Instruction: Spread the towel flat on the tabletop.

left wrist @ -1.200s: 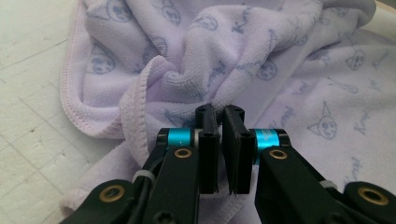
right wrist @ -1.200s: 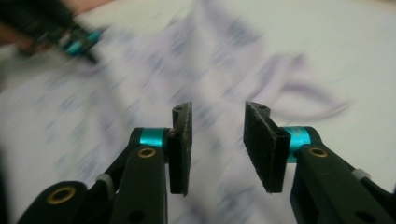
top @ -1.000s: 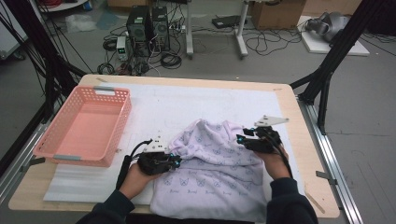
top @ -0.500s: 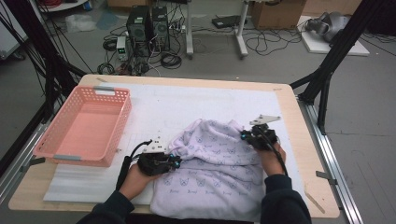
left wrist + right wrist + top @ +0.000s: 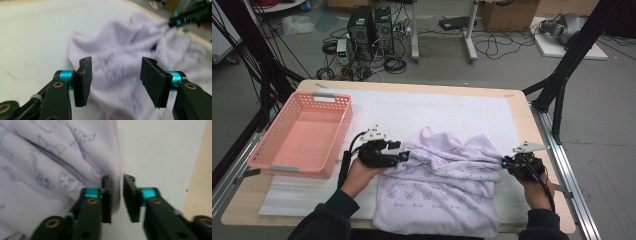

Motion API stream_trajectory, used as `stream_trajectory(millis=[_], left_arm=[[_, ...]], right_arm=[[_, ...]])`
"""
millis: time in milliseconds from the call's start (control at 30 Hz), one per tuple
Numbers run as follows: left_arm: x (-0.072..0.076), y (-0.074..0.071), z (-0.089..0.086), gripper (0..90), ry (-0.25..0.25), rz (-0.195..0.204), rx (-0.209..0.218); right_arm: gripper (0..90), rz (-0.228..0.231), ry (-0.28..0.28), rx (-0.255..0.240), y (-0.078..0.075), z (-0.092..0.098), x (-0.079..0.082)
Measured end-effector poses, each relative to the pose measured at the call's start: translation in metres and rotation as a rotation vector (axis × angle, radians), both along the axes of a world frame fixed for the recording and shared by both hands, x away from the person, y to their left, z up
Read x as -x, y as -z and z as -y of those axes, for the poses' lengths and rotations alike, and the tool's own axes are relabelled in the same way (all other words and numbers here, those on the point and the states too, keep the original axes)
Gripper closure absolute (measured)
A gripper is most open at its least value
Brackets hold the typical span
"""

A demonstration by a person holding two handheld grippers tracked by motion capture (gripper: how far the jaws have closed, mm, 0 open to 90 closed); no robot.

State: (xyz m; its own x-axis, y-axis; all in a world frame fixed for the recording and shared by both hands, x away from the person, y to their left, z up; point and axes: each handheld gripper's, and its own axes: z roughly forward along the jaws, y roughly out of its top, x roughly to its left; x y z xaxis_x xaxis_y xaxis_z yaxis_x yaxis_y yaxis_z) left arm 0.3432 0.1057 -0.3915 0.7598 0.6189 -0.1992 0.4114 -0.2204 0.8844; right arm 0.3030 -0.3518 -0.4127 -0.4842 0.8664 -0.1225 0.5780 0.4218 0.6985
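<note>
I'm seeing the counter [image 5: 532,125] carrying a white mat [image 5: 452,112], with the lavender printed garment [image 5: 442,185] lying rumpled across its near half. A pink basket [image 5: 274,162] is sitting at the left edge. My left gripper [image 5: 115,78] is hovering over the garment's left side, fingers just opening wide, nothing pinched. My right gripper [image 5: 116,195] is standing narrow, fingers just loosening, the garment's right hem lying between them.

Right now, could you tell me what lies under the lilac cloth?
The cloth rests on a white mat that covers the table. Anything else beneath it is hidden by its folds.
</note>
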Motion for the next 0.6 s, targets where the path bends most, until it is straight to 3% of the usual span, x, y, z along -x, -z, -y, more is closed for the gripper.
stream_trajectory(millis=[100, 200, 367, 533, 600], left_arm=[[-0.022, -0.007, 0.005, 42.2, -0.049, 0.005, -0.012], [-0.046, 0.0, 0.013, 42.4, -0.102, -0.036, -0.041], [-0.079, 0.018, 0.036, 43.4, -0.127, -0.095, -0.128], [-0.098, 0.027, 0.064, 48.0, -0.075, -0.088, -0.238], [-0.101, 0.031, 0.072, 49.3, -0.076, -0.093, -0.261]], right_arm=[[66.0, 0.065, 0.028, -0.072, -0.008, 0.003, 0.002], [65.4, 0.116, 0.028, -0.112, -0.013, 0.005, 0.003], [63.7, 0.115, 0.024, -0.119, -0.008, 0.003, 0.002], [63.2, 0.104, 0.006, -0.118, -0.003, 0.001, -0.001], [63.3, 0.099, -0.01, -0.112, -0.002, -0.001, -0.001]])
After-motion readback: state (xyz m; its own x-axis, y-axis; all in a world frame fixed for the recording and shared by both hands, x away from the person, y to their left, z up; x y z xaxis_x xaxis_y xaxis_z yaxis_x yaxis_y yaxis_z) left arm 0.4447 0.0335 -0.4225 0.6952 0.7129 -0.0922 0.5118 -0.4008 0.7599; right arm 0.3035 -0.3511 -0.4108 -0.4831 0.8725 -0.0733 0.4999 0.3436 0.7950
